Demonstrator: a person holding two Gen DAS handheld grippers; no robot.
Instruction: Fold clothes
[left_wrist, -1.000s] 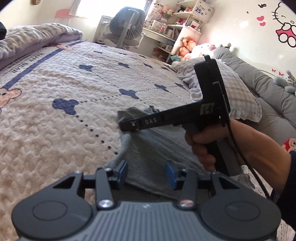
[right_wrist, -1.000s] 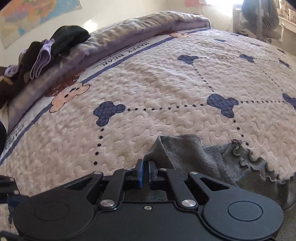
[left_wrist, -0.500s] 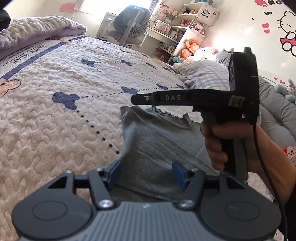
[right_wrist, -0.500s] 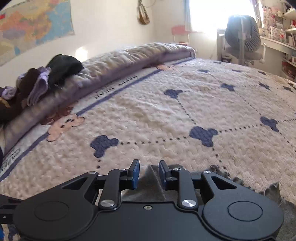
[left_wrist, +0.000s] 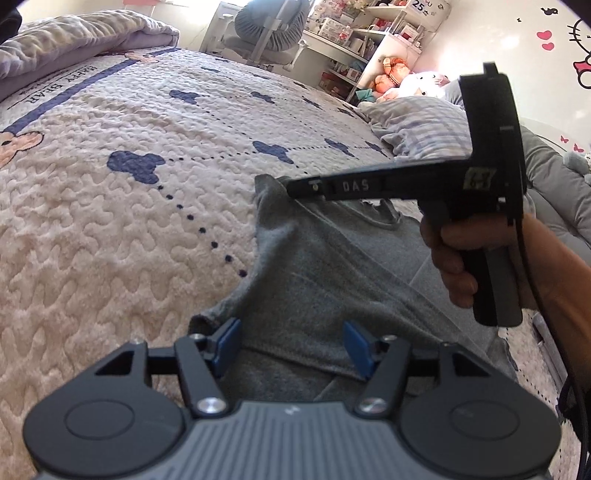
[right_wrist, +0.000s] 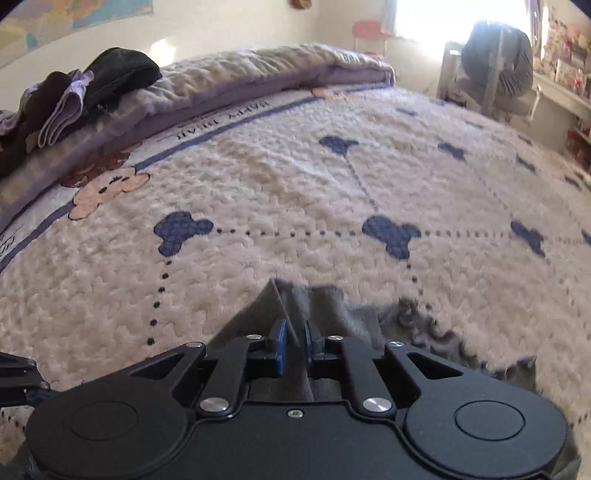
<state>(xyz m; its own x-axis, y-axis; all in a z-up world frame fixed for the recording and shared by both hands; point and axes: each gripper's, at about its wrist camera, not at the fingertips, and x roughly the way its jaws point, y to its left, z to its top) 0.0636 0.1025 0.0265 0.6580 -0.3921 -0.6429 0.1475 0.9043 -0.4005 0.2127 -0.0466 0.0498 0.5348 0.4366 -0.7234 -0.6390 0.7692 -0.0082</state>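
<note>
A grey garment (left_wrist: 325, 273) with a frilled hem lies on the cream quilted bedspread (left_wrist: 110, 206). My left gripper (left_wrist: 291, 345) is open, its blue pads either side of the garment's near edge, holding nothing. My right gripper (right_wrist: 294, 341) is shut on a raised fold of the grey garment (right_wrist: 291, 299). The left wrist view shows it from the side (left_wrist: 295, 186), nipping the garment's far corner. The frilled hem (right_wrist: 436, 328) trails to the right.
A folded purple blanket (right_wrist: 229, 85) with dark clothes (right_wrist: 110, 70) on it lies along the bed's far side. A checked pillow (left_wrist: 417, 125) and grey bolster (left_wrist: 554, 177) lie on the right. A desk chair (left_wrist: 273, 26) and shelves (left_wrist: 388, 37) stand beyond the bed.
My right gripper opened and let the garment go half a second ago, then closed again on a fold at the far corner. My left gripper stayed open over the near edge.
</note>
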